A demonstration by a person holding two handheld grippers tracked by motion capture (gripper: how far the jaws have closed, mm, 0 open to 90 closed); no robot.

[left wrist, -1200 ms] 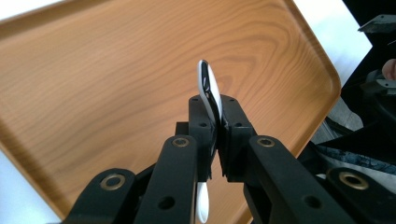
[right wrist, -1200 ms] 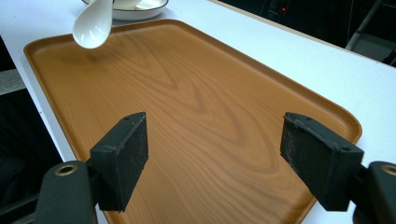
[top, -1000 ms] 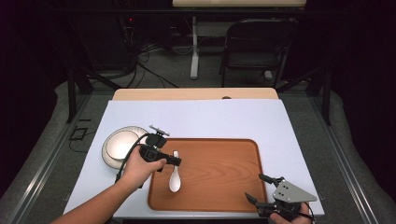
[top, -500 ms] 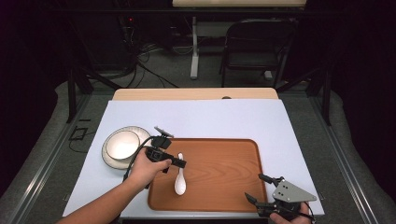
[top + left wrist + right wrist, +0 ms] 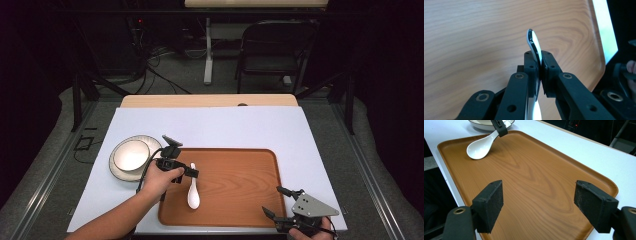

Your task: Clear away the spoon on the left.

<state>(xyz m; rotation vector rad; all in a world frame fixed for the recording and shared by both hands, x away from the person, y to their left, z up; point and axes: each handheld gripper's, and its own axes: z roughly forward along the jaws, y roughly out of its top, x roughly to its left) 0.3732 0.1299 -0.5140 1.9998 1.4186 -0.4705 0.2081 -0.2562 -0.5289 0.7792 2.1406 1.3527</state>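
A white ceramic spoon (image 5: pixel 193 196) lies with its scoop on the brown wooden tray (image 5: pixel 240 200) near the tray's left edge. My left gripper (image 5: pixel 191 172) is shut on its raised handle. In the left gripper view the black jaws (image 5: pixel 540 63) pinch the spoon handle (image 5: pixel 535 47) edge-on over the tray (image 5: pixel 474 37). My right gripper (image 5: pixel 280 202) hovers open at the tray's front right corner with nothing between its pads. The right gripper view looks between those spread jaws (image 5: pixel 540 205) across the tray (image 5: pixel 536 170) to the spoon (image 5: pixel 480 147).
A white bowl on a plate (image 5: pixel 131 155) stands on the pale blue table cover (image 5: pixel 225 125) just left of the tray. A dark chair (image 5: pixel 275 50) and cables lie on the floor beyond the table's far edge.
My left gripper has shifted slightly right and toward the front with the spoon, and the spoon's scoop has slid a little farther onto the tray. The right gripper has stayed in place.
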